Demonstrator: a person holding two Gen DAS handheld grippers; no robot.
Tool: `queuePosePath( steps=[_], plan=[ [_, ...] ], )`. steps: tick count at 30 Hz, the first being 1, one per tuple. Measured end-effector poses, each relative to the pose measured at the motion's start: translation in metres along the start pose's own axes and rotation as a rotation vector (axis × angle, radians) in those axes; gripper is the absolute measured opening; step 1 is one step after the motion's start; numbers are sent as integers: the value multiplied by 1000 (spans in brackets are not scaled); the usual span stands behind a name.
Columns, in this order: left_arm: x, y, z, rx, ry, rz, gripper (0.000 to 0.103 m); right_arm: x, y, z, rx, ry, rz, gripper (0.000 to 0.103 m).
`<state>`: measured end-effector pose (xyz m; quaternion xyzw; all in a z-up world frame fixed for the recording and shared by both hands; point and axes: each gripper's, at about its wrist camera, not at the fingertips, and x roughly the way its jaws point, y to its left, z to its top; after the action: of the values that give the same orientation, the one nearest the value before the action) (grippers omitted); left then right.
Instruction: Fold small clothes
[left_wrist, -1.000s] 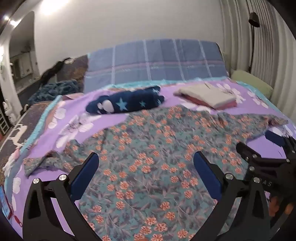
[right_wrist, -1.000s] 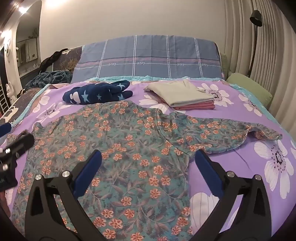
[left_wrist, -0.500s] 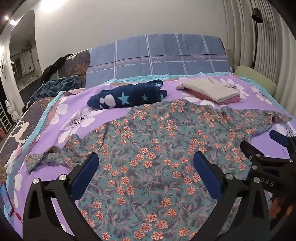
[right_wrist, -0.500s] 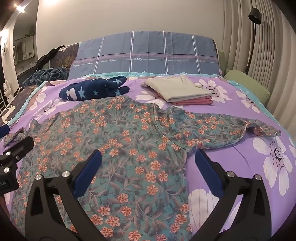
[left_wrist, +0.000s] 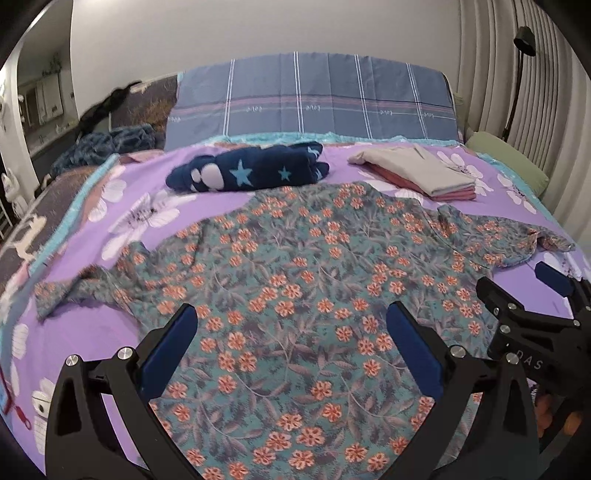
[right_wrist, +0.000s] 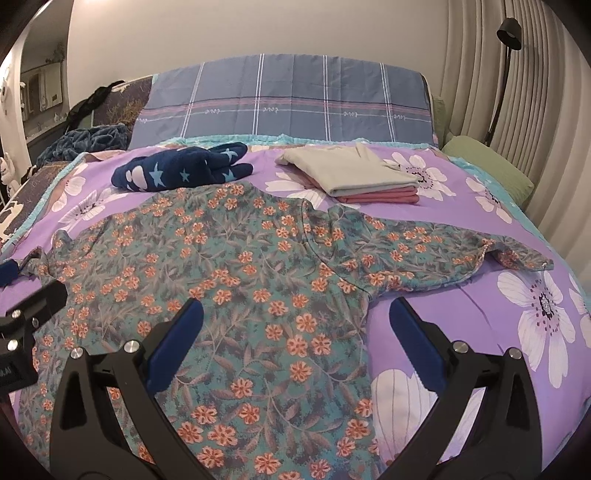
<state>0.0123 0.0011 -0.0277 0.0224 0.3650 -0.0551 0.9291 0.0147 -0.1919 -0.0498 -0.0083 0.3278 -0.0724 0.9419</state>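
Note:
A teal shirt with orange flowers (left_wrist: 295, 280) lies spread flat on the purple bedspread (left_wrist: 122, 221), both sleeves out to the sides; it also shows in the right wrist view (right_wrist: 229, 273). My left gripper (left_wrist: 291, 332) is open and empty above the shirt's lower middle. My right gripper (right_wrist: 295, 325) is open and empty above the shirt's right side, near the armpit. The right gripper also shows in the left wrist view (left_wrist: 532, 295), at the right edge. The left gripper's black body shows at the left edge of the right wrist view.
A rolled navy star-print garment (left_wrist: 247, 171) and a stack of folded beige and pink clothes (left_wrist: 421, 173) lie behind the shirt. A blue plaid pillow (left_wrist: 310, 99) stands at the headboard. A green cushion (right_wrist: 487, 162) and a floor lamp (right_wrist: 506, 48) are at the right.
Both grippers have lifted and pulled back a little, so the view tilts up and more of the shirt and bed shows. Both stay open. The shirt has not moved.

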Motion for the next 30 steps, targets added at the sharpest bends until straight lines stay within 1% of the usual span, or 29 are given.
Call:
queuePosePath(
  steps=[2,4,8,10,20,30],
  plan=[
    [3,2,-1,-17,12,-6,102,1,0,0,3,7,-2,101],
    [5,3,-2,-29,19,20,102,1,0,1,11,16,0,101],
    [8,1,-3,-5,23,60,102,3,1,2,23,36,16,101],
    [10,1,-3,0,29,65,102,4,2,2,22,40,19,101],
    [14,4,-6,-13,35,1,102,7,6,2,14,52,18,101],
    [14,4,-7,-14,28,-42,102,9,8,2,4,53,14,101]
  ],
)
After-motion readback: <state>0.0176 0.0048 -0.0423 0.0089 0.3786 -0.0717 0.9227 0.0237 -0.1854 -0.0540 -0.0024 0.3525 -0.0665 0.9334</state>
